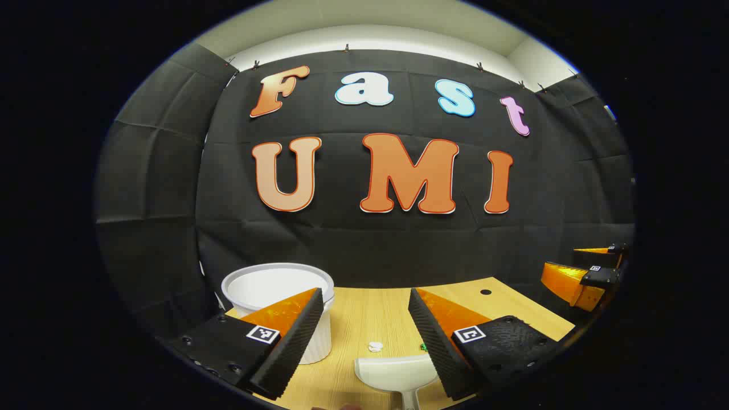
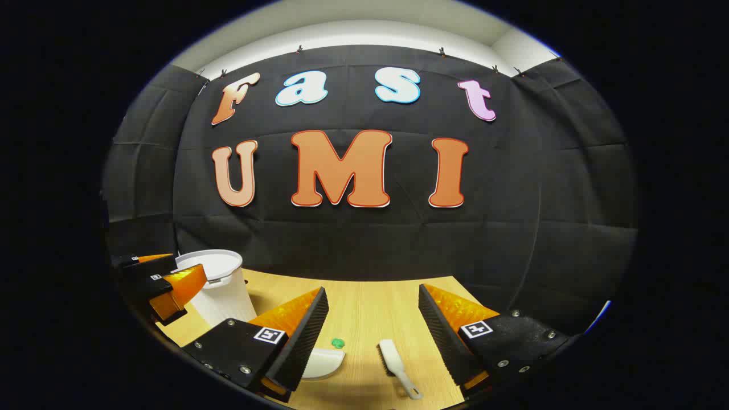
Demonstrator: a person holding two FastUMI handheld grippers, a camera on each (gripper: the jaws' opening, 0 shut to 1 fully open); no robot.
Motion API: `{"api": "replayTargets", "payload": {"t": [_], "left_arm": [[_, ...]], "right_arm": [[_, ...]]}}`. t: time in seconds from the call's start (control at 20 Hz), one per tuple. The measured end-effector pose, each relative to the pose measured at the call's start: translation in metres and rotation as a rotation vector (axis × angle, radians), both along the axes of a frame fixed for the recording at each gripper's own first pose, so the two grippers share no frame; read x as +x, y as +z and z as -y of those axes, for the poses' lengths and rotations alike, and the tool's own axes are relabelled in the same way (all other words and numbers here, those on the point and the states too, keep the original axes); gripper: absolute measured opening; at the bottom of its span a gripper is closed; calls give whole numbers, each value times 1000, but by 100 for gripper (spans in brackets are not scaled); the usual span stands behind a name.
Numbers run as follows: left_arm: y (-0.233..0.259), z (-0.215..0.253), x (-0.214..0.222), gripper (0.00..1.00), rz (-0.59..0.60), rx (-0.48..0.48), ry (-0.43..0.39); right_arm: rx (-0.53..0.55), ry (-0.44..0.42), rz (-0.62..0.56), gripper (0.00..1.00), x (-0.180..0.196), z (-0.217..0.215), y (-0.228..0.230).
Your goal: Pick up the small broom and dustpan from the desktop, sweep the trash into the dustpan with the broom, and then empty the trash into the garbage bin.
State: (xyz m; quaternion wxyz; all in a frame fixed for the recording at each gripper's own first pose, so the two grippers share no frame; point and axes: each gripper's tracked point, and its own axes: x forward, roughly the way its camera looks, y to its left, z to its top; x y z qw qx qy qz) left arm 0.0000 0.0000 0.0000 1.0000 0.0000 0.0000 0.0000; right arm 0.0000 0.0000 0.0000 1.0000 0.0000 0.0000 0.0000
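White dustpan lies low between the left gripper jaws (wide open, empty); broom lies lengthwise below the right gripper, equally open, empty.

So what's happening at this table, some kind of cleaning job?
A desk clean-up that has barely begun. The left tongs hang open above the white dustpan, and the right tongs hang open above the small broom; neither tool is picked up yet. A white scrap and a green scrap lie on the wooden desk. The white garbage bin stands at the back left.
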Motion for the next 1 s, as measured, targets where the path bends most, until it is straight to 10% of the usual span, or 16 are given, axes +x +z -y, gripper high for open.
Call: {"api": "replayTargets", "payload": {"t": [1.0], "left_arm": [[1,22,17,95,-20,-17,-36]], "right_arm": [[11,23,-24,100,6,1,0]]}}
